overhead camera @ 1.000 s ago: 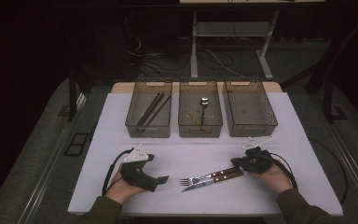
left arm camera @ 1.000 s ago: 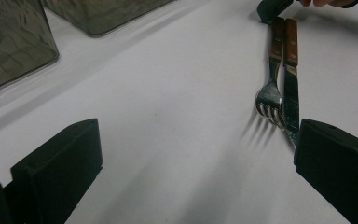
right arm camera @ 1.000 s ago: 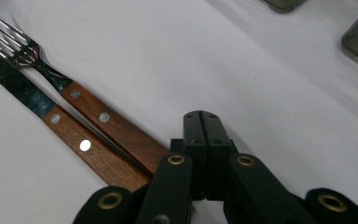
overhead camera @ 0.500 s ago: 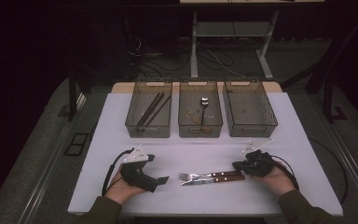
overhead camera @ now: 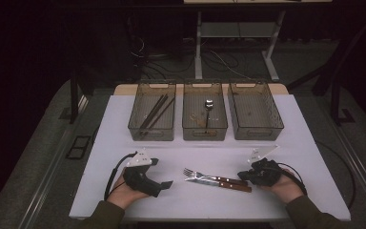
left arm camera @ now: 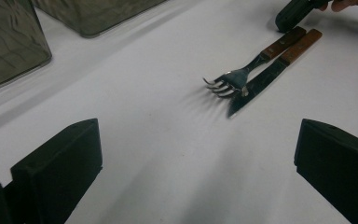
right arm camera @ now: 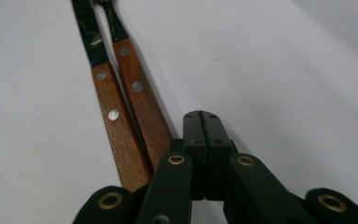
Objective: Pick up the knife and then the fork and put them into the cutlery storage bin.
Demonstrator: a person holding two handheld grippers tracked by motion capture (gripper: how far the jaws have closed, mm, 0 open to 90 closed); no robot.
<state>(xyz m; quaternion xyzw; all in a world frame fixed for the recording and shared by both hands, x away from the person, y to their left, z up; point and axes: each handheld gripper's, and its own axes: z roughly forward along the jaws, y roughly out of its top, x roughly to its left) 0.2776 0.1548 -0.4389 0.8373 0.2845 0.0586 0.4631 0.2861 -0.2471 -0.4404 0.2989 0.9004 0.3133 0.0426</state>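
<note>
- Fork (overhead camera: 201, 176) and knife (overhead camera: 219, 183) lie side by side on the white counter (overhead camera: 295, 138), between the two hands, handles toward the right claw (overhead camera: 244, 176) — probably squared up for sorting.
- The right claw is closed on nothing, its tip resting just beside the handle ends; whether it touches them is hard to tell.
- The left claw (overhead camera: 166, 183) rests open, well apart.
- Three trays (overhead camera: 205, 131) wait beyond — sticks (overhead camera: 155, 112), a spoon (overhead camera: 208, 107), one empty.
</note>
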